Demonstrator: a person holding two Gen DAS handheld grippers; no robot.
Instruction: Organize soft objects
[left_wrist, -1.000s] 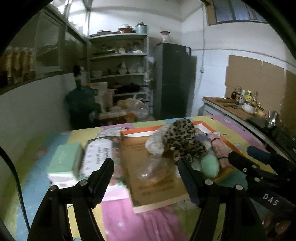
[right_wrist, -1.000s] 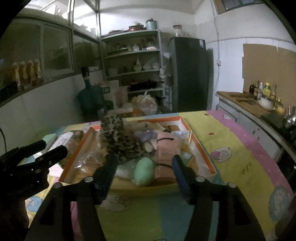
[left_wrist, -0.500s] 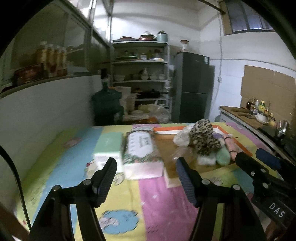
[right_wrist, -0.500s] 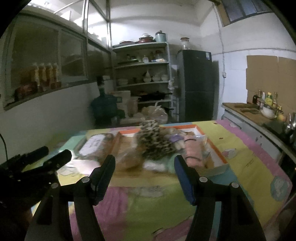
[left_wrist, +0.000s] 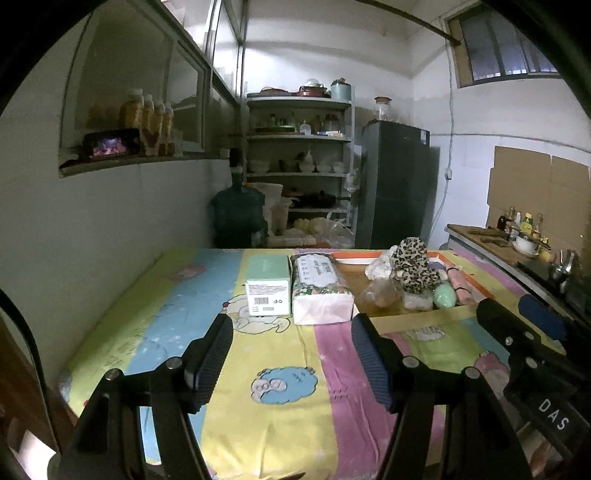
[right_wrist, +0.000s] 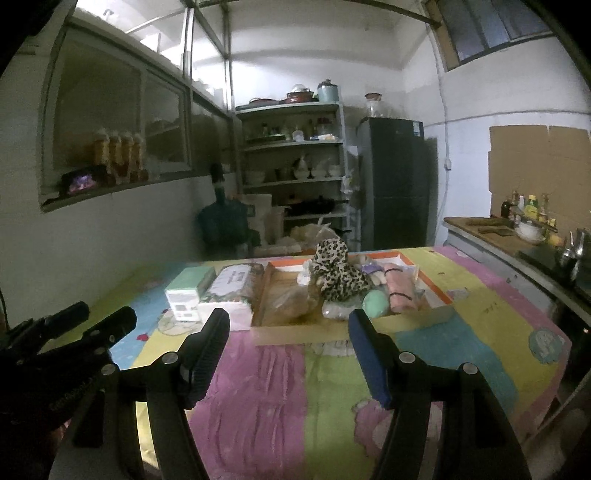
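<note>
Both grippers, left (left_wrist: 291, 363) and right (right_wrist: 289, 354), have drawn back from the tray (right_wrist: 430, 286); jaws wide, empty, the left's having just narrowed slightly. The toys (right_wrist: 334, 271) look sorted.

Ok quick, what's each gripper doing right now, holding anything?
Left gripper: open, holding nothing, above the tablecloth.
Right gripper: open, holding nothing.
</note>
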